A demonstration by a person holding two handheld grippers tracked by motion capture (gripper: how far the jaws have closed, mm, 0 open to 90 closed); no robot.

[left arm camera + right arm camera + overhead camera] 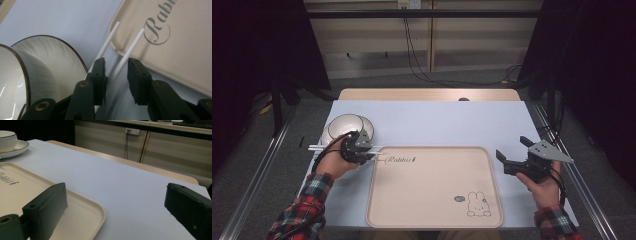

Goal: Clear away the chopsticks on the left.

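My left hand-held gripper [116, 72]: jaws half-closed around one white chopstick [128, 48], not pinching; second chopstick [106, 45] outside, beside tray [185, 62]. Square up, gather both.

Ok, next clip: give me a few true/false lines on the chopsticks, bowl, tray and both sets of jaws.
1. The chopsticks lie between the left gripper jaws. True.
2. The bowl sits on the tray. False: it stands on a plate on the table, off the tray's far left corner.
3. The right gripper holds a spoon. False: its jaws are open and empty.
4. The tray carries a rabbit drawing. True.
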